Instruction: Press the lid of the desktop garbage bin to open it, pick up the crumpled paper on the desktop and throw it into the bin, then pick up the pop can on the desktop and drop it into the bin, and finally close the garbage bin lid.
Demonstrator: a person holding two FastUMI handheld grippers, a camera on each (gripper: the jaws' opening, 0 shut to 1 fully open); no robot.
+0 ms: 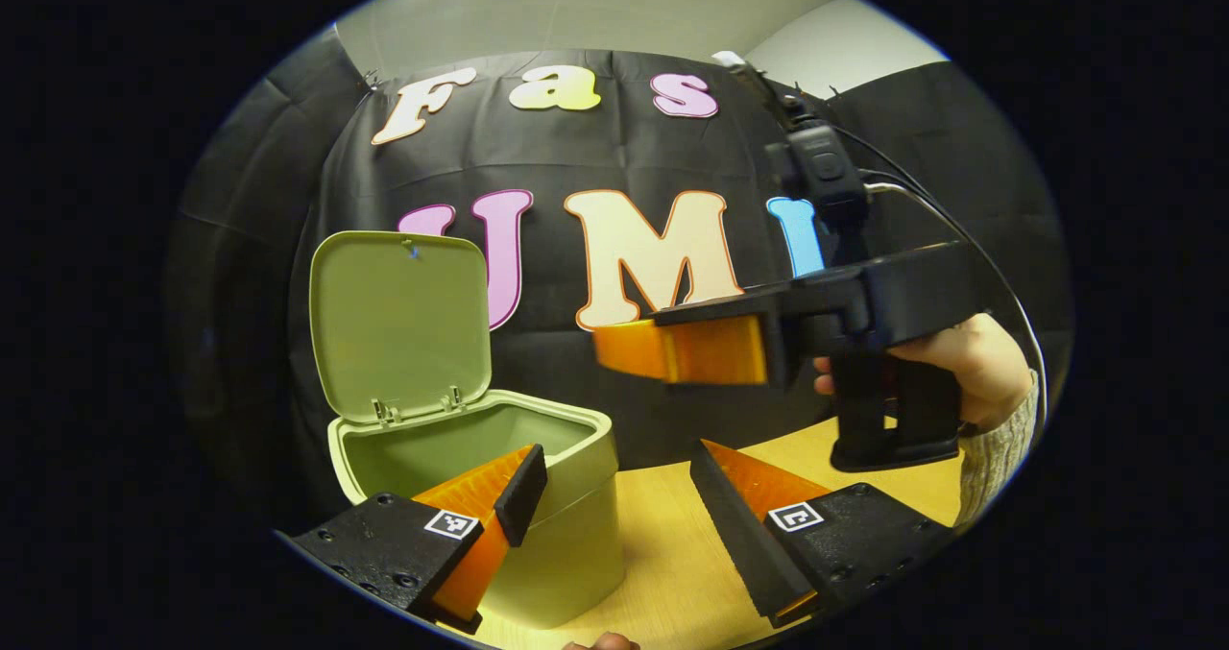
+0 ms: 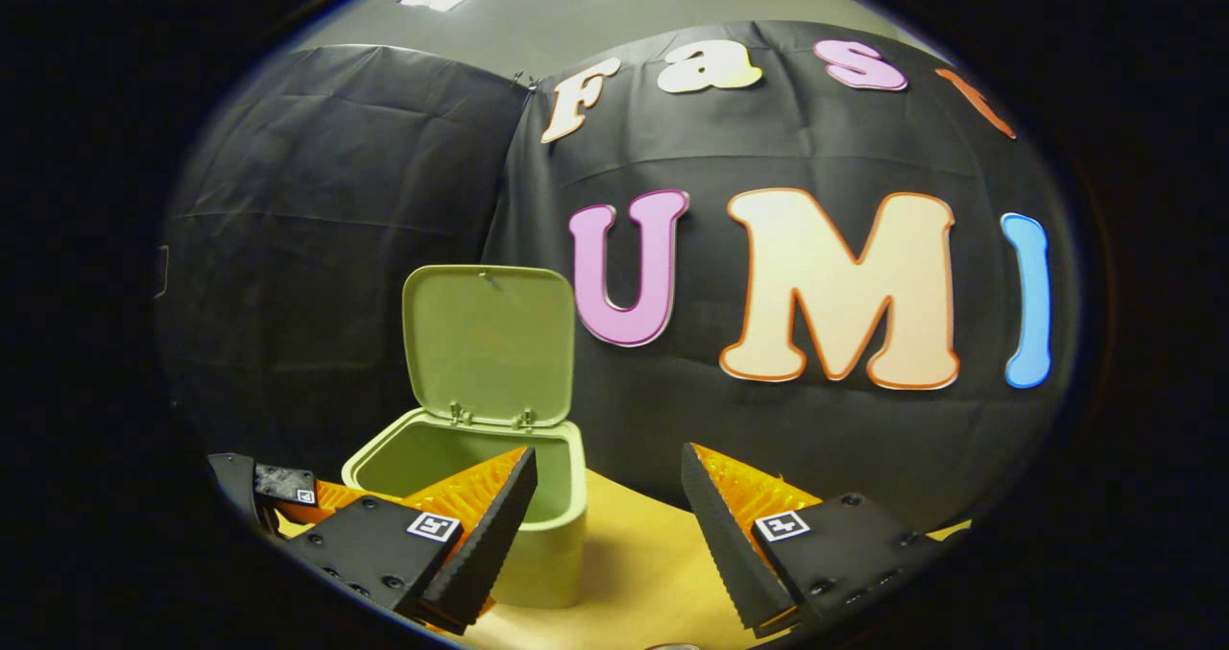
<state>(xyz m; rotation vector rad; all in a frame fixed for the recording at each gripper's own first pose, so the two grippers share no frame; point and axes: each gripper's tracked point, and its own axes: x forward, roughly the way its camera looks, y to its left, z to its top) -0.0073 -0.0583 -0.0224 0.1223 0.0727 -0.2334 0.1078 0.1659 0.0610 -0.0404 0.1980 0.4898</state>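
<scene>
The pale green desktop bin point(image 1: 566, 544) stands on the wooden table point(image 1: 672, 573) with its lid point(image 1: 398, 324) swung up and upright at the back. In the left gripper view my left gripper point(image 1: 614, 458) is open just right of the bin's front corner, nothing between its fingers. My right gripper point(image 1: 634, 350) hovers in the air to the right of the bin, held by a hand point(image 1: 960, 362). In the right gripper view the right gripper point(image 2: 607, 458) is open and empty, with the open bin point(image 2: 547, 564) and raised lid point(image 2: 490, 343) ahead to the left. The left gripper point(image 2: 278, 485) sits low beside the bin.
The black cloth wall closes in behind and to the left of the bin. Bare wooden table point(image 2: 634, 573) runs to the right of the bin. A cable point(image 1: 960, 228) trails from the right gripper. A sleeve point(image 1: 999, 448) shows at the right.
</scene>
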